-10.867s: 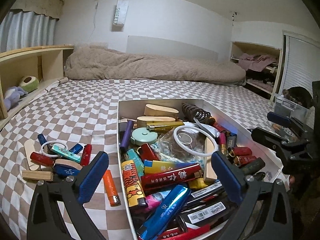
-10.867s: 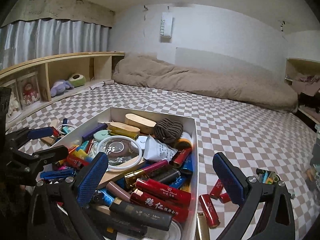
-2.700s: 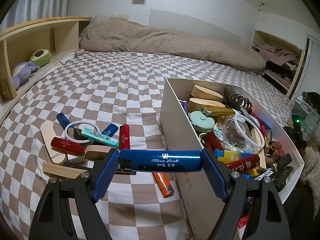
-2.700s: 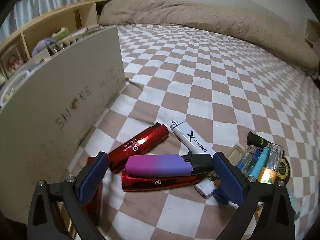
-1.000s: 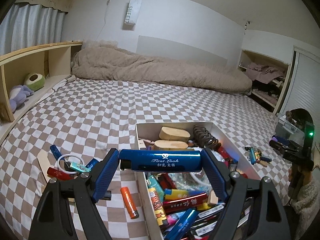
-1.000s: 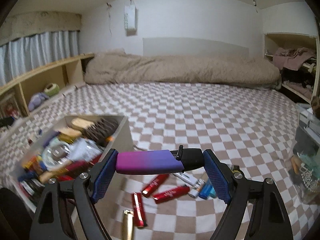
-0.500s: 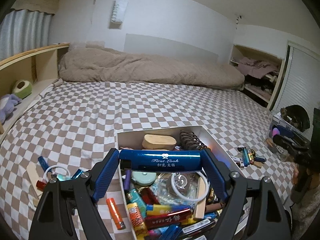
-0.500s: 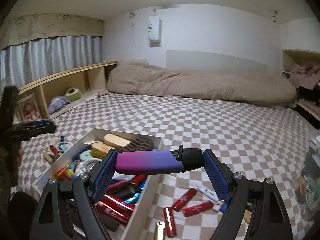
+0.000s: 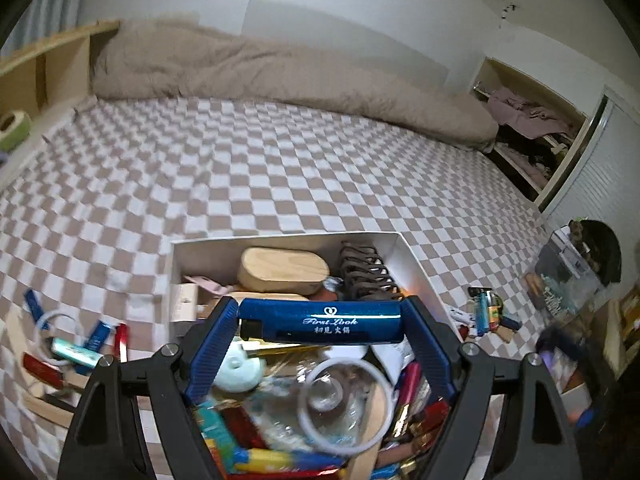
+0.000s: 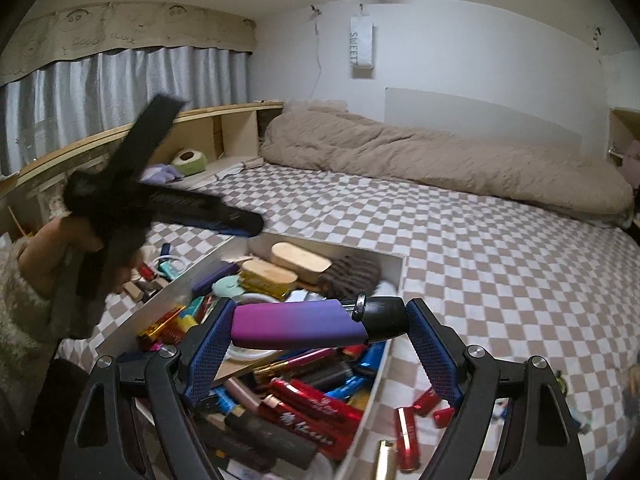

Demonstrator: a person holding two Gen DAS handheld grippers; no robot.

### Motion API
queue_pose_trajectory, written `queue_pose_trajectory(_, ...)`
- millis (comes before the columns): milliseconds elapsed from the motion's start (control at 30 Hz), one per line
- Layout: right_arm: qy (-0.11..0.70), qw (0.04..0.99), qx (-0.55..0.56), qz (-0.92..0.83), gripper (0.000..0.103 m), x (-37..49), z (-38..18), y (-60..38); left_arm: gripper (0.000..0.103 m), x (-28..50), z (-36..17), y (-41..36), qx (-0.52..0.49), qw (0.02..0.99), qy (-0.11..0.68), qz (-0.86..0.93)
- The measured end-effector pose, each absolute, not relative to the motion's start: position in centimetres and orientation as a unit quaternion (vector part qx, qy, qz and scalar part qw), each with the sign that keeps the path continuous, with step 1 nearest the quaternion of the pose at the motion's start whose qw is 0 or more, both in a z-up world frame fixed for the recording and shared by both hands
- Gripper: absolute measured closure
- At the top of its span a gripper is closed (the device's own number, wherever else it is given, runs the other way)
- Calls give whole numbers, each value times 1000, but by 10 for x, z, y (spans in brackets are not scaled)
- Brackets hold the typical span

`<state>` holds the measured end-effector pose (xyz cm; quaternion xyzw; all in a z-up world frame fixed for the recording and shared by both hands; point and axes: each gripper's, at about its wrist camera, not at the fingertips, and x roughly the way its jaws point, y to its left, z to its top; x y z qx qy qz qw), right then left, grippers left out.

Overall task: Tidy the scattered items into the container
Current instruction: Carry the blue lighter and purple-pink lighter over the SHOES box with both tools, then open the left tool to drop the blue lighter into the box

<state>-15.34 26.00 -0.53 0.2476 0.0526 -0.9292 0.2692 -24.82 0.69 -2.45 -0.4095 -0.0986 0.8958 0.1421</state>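
Rumpled beige duvet (image 10: 432, 160) across checkered bedsheet (image 10: 500, 264).

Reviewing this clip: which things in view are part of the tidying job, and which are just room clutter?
Part of the job:
- blue lighter in the left claw
- purple lighter in the right claw
- white box, already crowded
- loose red lighters on the bedspread

Just lying about:
- beige duvet
- plush toys on the shelf
- wall hanging

Box (image 9: 404, 256) near end cut off; left tool (image 10: 168, 204) motion-blurred.
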Motion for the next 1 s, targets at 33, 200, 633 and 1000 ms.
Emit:
queue_pose_trajectory(33,52,272,250,-928,18,-153,-8,259,20,-252,-26,10,-415,143,-99,893)
queue_pose_trajectory(200,49,283,261,-922,18,-152,-20,258,20,-274,-37,29,-439,162,-58,882)
queue_pose_trajectory(633,28,297,258,-919,18,-151,-21,270,20,-288,-64,68,-447,262,164,839)
queue_pose_trajectory(1000,15,304,258,-917,18,-151,-21,278,19,-292,-70,80,-443,347,175,808)
